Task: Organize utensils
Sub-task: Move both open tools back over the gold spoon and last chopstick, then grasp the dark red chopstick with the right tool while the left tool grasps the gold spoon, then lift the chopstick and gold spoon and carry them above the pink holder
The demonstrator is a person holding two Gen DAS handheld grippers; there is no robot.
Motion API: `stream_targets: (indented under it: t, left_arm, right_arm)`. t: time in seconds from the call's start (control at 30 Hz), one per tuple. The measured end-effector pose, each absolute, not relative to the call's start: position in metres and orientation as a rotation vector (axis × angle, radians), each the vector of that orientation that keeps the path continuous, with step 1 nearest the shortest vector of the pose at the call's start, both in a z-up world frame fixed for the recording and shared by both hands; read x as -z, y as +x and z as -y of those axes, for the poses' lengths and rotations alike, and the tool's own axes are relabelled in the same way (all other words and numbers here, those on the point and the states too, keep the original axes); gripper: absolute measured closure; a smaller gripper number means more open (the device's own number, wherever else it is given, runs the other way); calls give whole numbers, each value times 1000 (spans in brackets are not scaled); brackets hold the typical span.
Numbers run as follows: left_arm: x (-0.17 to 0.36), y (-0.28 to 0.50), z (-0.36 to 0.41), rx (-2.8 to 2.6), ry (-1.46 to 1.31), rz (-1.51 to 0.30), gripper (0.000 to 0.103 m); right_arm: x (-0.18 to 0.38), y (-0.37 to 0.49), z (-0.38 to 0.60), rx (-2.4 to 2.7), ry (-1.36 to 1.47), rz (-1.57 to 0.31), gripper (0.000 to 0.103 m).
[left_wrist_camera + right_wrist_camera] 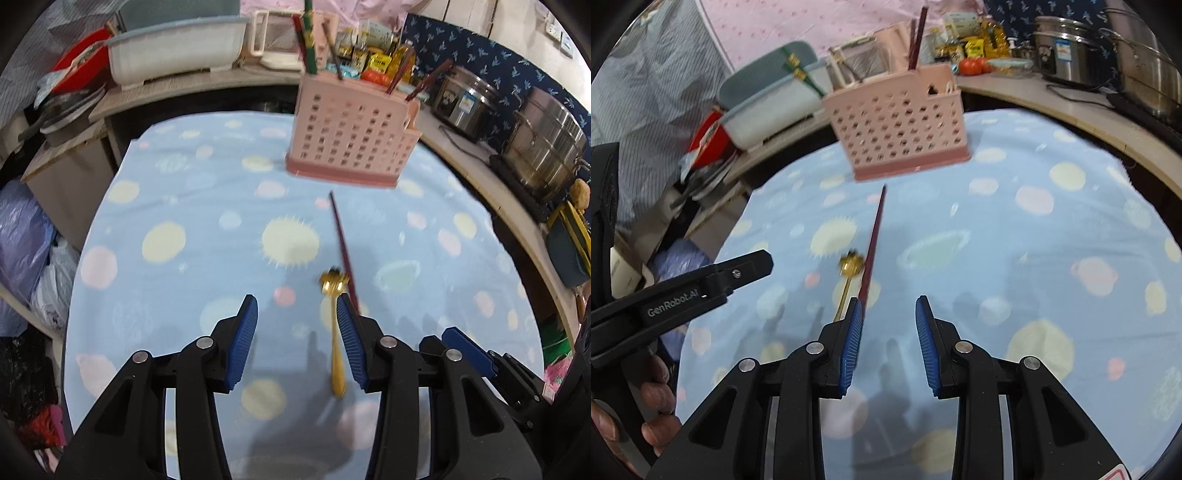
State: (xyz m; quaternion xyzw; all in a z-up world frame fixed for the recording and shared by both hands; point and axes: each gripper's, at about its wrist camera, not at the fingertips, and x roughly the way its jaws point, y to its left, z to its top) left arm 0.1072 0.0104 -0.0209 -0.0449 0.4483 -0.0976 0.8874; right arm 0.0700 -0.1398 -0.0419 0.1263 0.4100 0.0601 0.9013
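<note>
Hovering with jaws wide, left hand-held gripper (297, 314) and right hand-held gripper (888, 314), spoon (335, 332) and chopstick (872, 243) lying between, holder (351, 140) ahead.

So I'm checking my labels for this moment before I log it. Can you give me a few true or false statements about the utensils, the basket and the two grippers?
1. The gold spoon lies on the spotted blue cloth. True.
2. The dark red chopstick stands in the pink basket. False: it lies on the cloth, in front of the basket.
3. The left gripper is shut on the spoon. False: its jaws are open and empty.
4. The right gripper is open. True.
5. The basket already holds chopsticks. True.
</note>
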Motion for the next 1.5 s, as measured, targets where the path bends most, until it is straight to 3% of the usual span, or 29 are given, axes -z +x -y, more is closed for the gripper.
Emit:
stream_targets:
  t: [0.37,0.7,1.23,1.43,1.5]
  left_arm:
    - [55,77,-33,176,-101,-1002,61]
    - [61,67,-29,191,-97,-1020,61]
    - [66,71,11,302,-103,-1048,62]
    - [74,79,16,299,-118,-1055,74]
    - [75,80,17,297,-114,-1052,87]
  right_arm:
    - [69,66,107,-172,194,-910,73]
    - [80,73,103,-147,152,-923,95]
    - [73,52,147,-91,237,-896,96]
    - [73,46,154,-82,254,-894,96]
    - [75,44,155,-82,257,-898,96]
